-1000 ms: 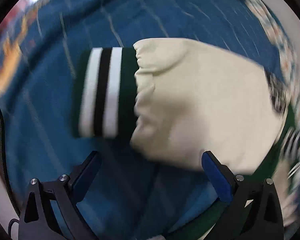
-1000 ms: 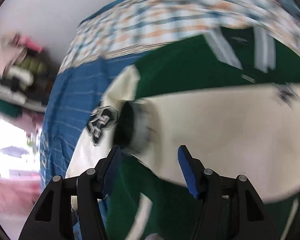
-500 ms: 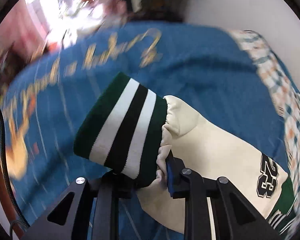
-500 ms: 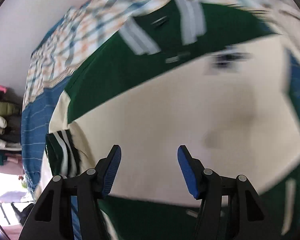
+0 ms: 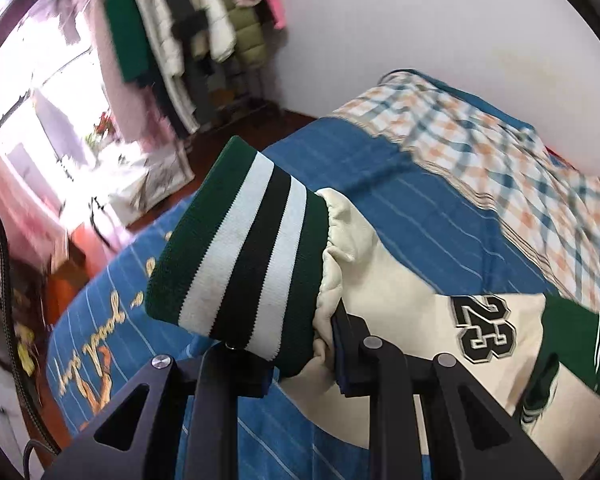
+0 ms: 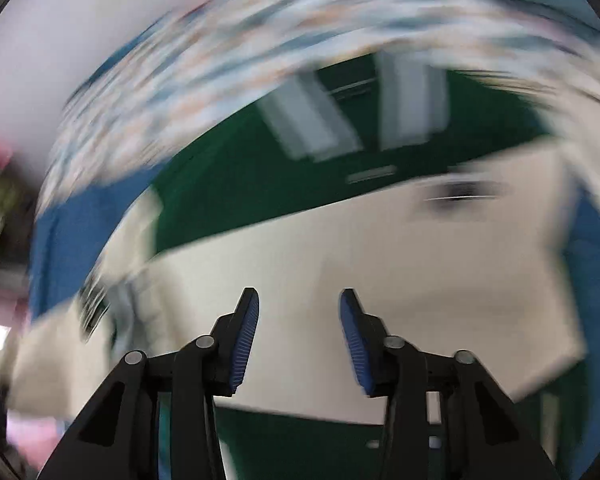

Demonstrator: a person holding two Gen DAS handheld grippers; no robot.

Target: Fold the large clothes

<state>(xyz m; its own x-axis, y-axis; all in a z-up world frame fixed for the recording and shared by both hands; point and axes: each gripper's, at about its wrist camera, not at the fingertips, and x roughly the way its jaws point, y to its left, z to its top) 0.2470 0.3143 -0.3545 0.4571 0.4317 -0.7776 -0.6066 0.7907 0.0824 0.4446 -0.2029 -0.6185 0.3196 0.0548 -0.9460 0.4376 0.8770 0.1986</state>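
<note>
A green varsity jacket with cream sleeves lies on a bed. My left gripper (image 5: 300,360) is shut on the striped green, white and black cuff (image 5: 244,264) of the left cream sleeve (image 5: 400,320), lifting it above the blue bedspread; a "23" patch (image 5: 485,329) shows on the sleeve. In the blurred right wrist view my right gripper (image 6: 298,336) is open and empty above the other cream sleeve (image 6: 380,248), which lies across the green jacket body (image 6: 260,176).
The blue striped bedspread (image 5: 412,208) covers the bed, with a checked blanket (image 5: 500,160) toward the wall. A clothes rack with hanging coats (image 5: 180,40) stands left of the bed by a bright window. A red-brown floor (image 5: 80,248) shows beside the bed.
My left gripper closed on the striped cuff and lifted the sleeve off the bedspread. My right gripper stayed open, narrowed somewhat, and swept over the jacket.
</note>
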